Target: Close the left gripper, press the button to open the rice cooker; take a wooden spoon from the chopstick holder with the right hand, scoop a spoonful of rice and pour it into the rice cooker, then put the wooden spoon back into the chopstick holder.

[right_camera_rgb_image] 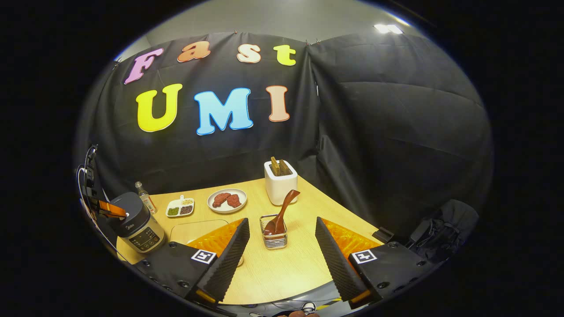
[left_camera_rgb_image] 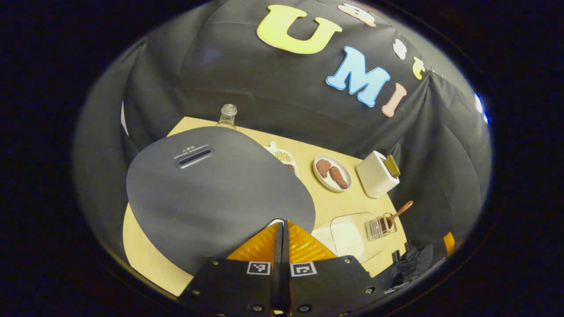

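On the desk (right_camera_rgb_image: 282, 273) we see a plate of brown food (right_camera_rgb_image: 227, 200), a divided dish of beans (right_camera_rgb_image: 180, 208), a glass bottle (left_camera_rgb_image: 228, 116) and a white box (right_camera_rgb_image: 280, 181).

Around me hangs the creased black cloth wall (right_camera_rgb_image: 396, 119); a pale wooden tabletop (right_camera_rgb_image: 282, 268) fills the lower centre, 1 bright ceiling light (right_camera_rgb_image: 387, 28) upper right.

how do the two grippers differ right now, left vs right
The left gripper is shut, its fingers pressed together with nothing between them; the right gripper is open with a wide gap. The left one sits over the rice cooker lid; the right one faces the wire holder with the wooden spoon. Neither holds anything.
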The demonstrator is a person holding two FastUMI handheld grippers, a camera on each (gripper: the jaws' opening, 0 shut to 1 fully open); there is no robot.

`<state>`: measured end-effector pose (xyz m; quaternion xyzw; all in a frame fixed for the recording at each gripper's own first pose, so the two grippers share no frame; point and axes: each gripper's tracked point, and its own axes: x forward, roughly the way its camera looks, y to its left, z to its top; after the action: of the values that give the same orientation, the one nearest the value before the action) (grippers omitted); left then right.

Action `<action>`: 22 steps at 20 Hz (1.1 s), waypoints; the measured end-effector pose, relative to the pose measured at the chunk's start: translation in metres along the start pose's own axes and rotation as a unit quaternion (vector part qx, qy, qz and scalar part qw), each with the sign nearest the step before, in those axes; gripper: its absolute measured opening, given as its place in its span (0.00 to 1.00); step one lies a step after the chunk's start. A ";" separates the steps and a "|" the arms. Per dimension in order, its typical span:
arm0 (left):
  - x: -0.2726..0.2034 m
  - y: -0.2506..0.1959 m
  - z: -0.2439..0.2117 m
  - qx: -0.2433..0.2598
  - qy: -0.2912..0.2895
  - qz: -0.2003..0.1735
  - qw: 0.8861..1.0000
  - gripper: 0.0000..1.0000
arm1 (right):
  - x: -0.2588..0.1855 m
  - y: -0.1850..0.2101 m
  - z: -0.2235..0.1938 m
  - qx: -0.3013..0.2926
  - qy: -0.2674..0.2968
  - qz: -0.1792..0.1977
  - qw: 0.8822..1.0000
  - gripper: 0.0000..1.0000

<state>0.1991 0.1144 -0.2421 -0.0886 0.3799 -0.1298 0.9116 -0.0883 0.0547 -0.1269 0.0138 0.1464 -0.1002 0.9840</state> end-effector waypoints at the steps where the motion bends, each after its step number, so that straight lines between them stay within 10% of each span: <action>1: 0.000 0.000 0.001 0.003 -0.002 0.003 1.000 0.02 | -0.001 -0.002 0.000 0.002 0.002 -0.002 1.000 0.96; 9: -0.033 -0.015 0.044 0.114 -0.092 0.055 0.988 0.02 | -0.009 -0.015 0.008 0.009 0.002 -0.021 1.000 0.96; 13: -0.109 -0.018 0.115 0.224 -0.224 0.149 0.937 0.02 | -0.005 -0.013 0.020 0.005 -0.006 -0.019 1.000 0.96; 22: -0.209 -0.078 0.098 0.200 -0.338 0.090 0.915 0.00 | 0.047 -0.007 0.049 0.015 -0.020 0.014 1.000 0.96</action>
<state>0.1143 0.1096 -0.0136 0.0918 0.0211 -0.0824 0.9921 -0.0321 0.0361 -0.0935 0.0287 0.1245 -0.0887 0.9878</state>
